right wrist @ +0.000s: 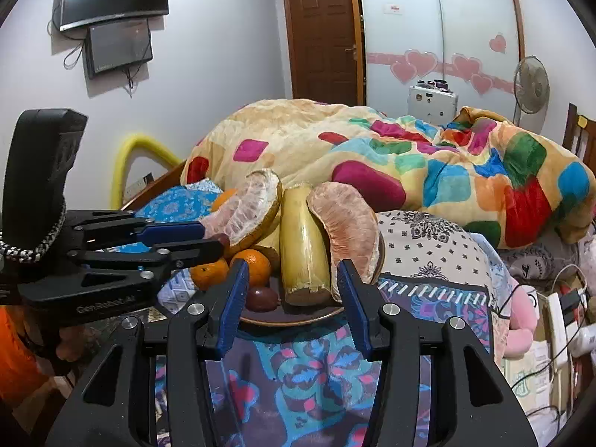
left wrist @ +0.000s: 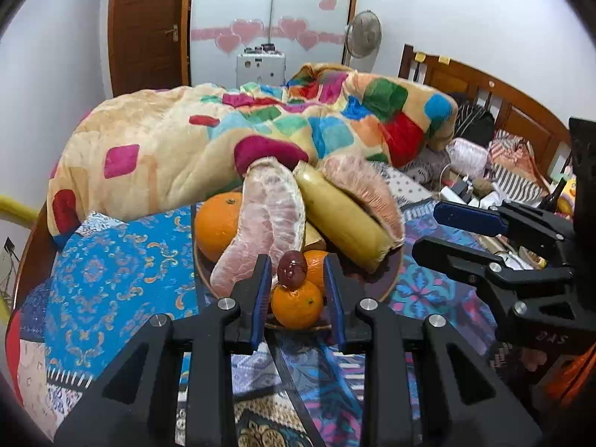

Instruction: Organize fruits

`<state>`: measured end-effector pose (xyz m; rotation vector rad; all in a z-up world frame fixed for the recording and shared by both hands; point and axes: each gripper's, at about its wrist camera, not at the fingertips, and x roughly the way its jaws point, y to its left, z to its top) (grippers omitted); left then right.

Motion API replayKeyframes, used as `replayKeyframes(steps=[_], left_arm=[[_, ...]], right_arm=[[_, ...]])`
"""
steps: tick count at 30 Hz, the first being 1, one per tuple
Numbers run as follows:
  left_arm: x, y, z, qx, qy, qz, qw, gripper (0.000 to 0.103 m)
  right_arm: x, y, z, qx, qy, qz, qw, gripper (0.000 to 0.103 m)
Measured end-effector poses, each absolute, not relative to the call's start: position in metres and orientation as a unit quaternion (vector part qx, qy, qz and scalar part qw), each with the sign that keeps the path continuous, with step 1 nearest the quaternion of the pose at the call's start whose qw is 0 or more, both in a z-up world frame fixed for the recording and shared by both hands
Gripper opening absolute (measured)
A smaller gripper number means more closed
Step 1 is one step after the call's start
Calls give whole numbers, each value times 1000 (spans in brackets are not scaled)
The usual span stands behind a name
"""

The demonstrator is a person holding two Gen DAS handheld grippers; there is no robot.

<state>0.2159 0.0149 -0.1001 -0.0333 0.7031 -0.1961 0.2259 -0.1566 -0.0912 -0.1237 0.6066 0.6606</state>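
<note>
Behind your work, a rumpled patchwork blanket [left wrist: 260,138] fills the bed [left wrist: 495,97], and the patterned bedspread [left wrist: 111,275] in front of it carries everything you handle. Near the bedspread's front edge sits a brown plate [right wrist: 290,318], piled high. Largest on it are two peeled pomelo wedges [left wrist: 268,219], leaning against either side of a thick yellow sugarcane piece [left wrist: 342,219] that lies across the plate's middle. Around these you have three oranges: one at the plate's back left edge [left wrist: 218,223], one half hidden behind the others [left wrist: 316,264], and one at the front rim [left wrist: 297,303]. Smallest are the dark red dates, one perched on the front orange [left wrist: 292,268] and another on the plate's front rim [right wrist: 260,298].

Your left gripper [left wrist: 297,290] is spread wide with nothing in it, its pads framing the date and front orange without touching either. Your right gripper [right wrist: 294,298] is likewise parted and empty, just in front of the sugarcane end.

For the likely next pick, close gently on the perched date first; it looks loose and would probably roll if you nudge the orange under it. Keep your right gripper clear of the pomelo, which could bruise or slide.
</note>
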Motion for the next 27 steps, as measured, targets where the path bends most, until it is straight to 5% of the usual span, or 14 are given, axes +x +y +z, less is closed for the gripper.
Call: replayKeyframes(steps=[10,16,27], left_arm=[[137,16,-22,-28,252,-90,963,30],[71,10,24,-27,176,-75,981,43],[-8,-3,53,0,94,-44,995,82]], right_arm=[[176,-179,-32,-34,232,306,923,46],[121,-192,12,-24,163,298,940,47],[44,-203,48,2,72,269,961,80]])
